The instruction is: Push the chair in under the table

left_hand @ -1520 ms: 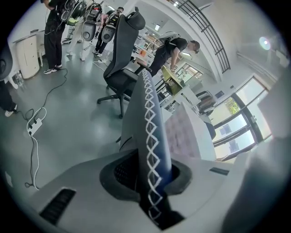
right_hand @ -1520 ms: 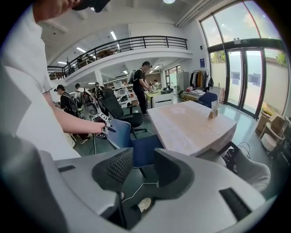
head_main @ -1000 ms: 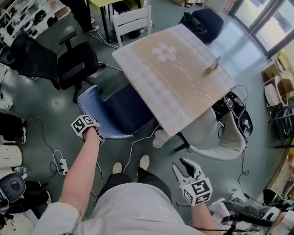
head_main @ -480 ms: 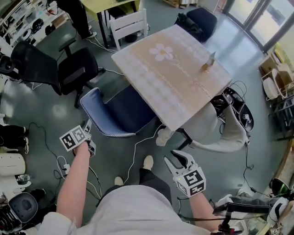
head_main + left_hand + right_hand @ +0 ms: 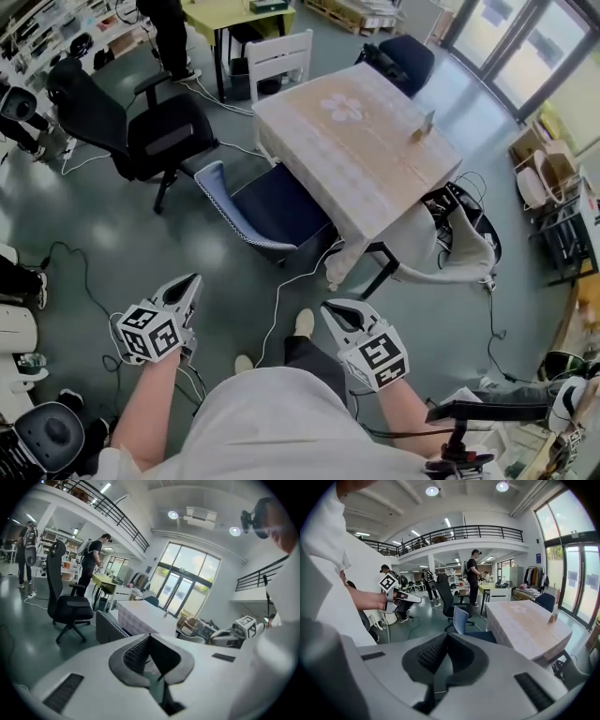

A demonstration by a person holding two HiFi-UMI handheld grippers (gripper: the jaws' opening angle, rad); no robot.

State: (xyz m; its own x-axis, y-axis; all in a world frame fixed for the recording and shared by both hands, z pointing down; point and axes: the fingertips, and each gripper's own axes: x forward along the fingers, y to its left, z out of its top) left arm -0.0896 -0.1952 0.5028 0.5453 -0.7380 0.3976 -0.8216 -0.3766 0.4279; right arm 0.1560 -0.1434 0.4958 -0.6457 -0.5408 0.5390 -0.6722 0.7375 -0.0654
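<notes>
**Grippers drawn back, chair tucked in**

Both hands have pulled away from the chair since a second ago. A black mesh office chair [image 5: 159,141] stands at the left. The left gripper [image 5: 193,279] has just clenched, empty. The blue padded chair [image 5: 272,211] sits with its seat partly under the table's edge, and a white cable [image 5: 278,295] trails over the floor. The right gripper [image 5: 328,307] has also just clenched, empty. The square table [image 5: 356,141] wears a checked cloth.
</notes>
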